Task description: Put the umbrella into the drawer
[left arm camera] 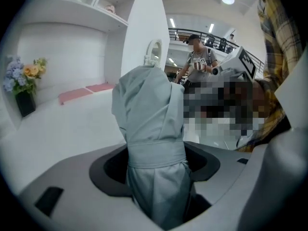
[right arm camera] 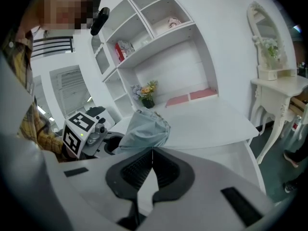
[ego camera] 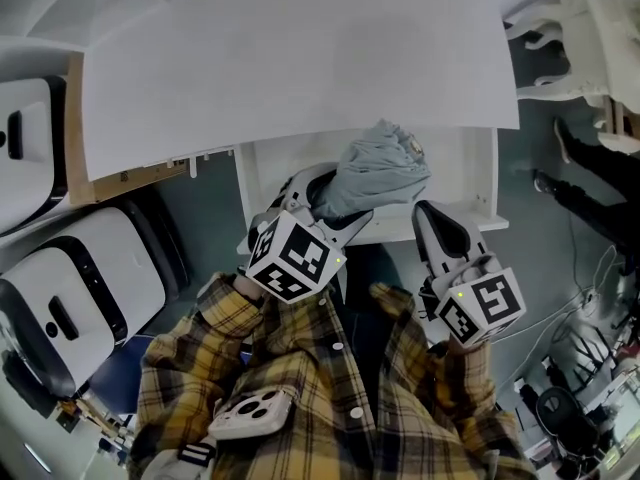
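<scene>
Carry step, nearly at placement. Left gripper (left arm camera: 156,165) clamped on folded grey umbrella (left arm camera: 150,114), poised over open drawer (ego camera: 467,176) just ahead and below. Right gripper (right arm camera: 150,163) alongside, jaws together, empty. Next, judged: lowering into drawer, then release.

The head view looks steeply down on the tabletop (ego camera: 300,58); both gripper views look across it from close by, sharing the umbrella (ego camera: 375,173).
</scene>
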A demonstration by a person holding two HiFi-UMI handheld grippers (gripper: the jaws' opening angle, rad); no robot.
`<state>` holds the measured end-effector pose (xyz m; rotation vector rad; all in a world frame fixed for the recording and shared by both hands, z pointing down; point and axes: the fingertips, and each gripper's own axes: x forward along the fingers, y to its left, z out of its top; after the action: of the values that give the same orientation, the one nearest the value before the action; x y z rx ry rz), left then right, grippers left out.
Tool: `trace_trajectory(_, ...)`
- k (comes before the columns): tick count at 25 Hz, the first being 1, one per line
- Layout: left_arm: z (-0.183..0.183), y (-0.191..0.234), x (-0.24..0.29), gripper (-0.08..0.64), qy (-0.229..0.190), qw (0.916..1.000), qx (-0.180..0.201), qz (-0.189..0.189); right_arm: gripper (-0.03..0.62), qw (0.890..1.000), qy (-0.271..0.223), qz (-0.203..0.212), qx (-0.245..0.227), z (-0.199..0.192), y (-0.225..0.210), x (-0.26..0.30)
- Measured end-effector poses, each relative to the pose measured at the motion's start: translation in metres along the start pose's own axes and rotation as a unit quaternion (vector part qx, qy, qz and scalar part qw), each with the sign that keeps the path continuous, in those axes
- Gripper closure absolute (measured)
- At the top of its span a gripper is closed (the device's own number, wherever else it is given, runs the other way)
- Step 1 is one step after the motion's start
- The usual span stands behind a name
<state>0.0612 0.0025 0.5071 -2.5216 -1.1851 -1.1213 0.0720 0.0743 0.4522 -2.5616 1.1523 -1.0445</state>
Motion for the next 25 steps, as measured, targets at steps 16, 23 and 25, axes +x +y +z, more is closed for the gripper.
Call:
trace_trajectory(16,-0.064,-0.011,0.048,0.244,0.101,0.9908,0.083,-0.034,0.575,1.000,0.024,0.007,0.013,-0.022,0.004,0.009)
trace_trajectory(23,-0.093,-0.015,0.072,0.244,0.132,0.9868,0.077,-0.055,0.575,0.999,0.029,0.007,0.020,-0.027,0.005,0.011)
trace_trajectory(25,-0.100,-0.015,0.078,0.244,0.140,0.9857,0.073,-0.058,0.575,0.999,0.031,0.008,0.023,-0.030,0.005,0.012)
